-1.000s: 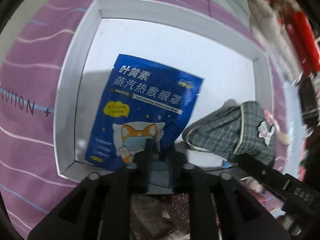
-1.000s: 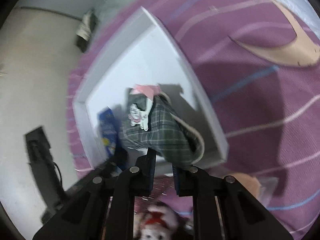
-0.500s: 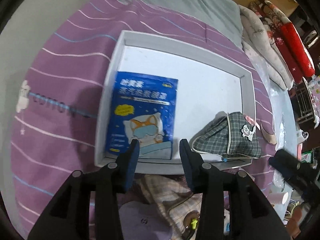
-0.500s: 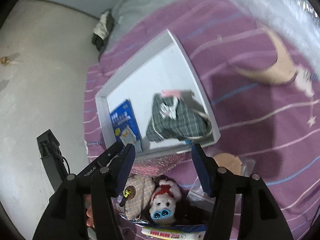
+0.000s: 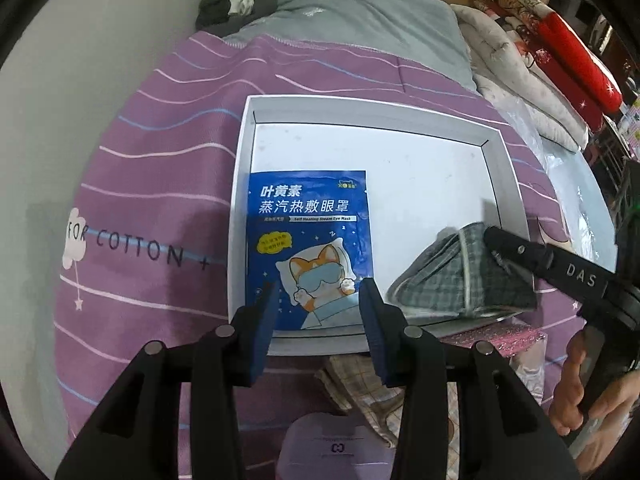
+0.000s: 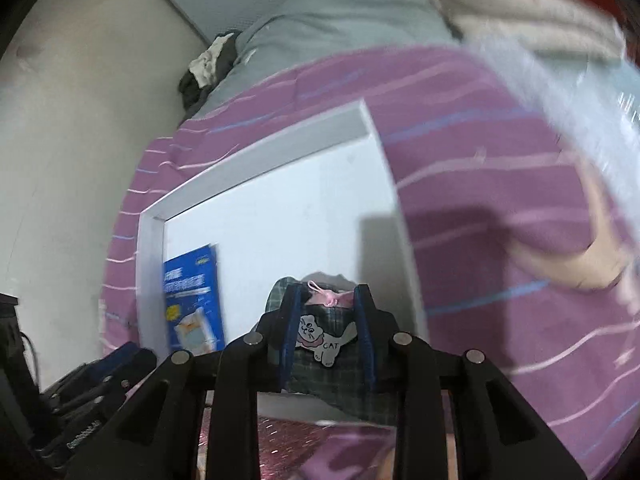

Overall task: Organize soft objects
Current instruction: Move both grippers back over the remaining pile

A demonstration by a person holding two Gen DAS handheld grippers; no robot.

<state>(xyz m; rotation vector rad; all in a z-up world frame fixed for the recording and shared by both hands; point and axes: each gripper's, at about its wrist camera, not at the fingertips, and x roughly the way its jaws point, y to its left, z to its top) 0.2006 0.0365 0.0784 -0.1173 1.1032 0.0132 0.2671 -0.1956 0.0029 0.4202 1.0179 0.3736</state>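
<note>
**On the striped bedspread, a white tray takes two soft things**

On the purple striped bedspread [image 5: 152, 184] sits a white shallow tray [image 5: 360, 112]. At its left lies a blue steam eye-mask packet [image 5: 310, 248] (flat, print side up). Above the packet's near edge the left hand-held gripper [image 5: 316, 312] hangs with jaws parted and empty. At the tray's right corner rests a green plaid pouch [image 5: 452, 280] with a cat patch; the right hand-held gripper [image 6: 326, 332] straddles it, jaws having just been closing, though contact is unclear.
</note>
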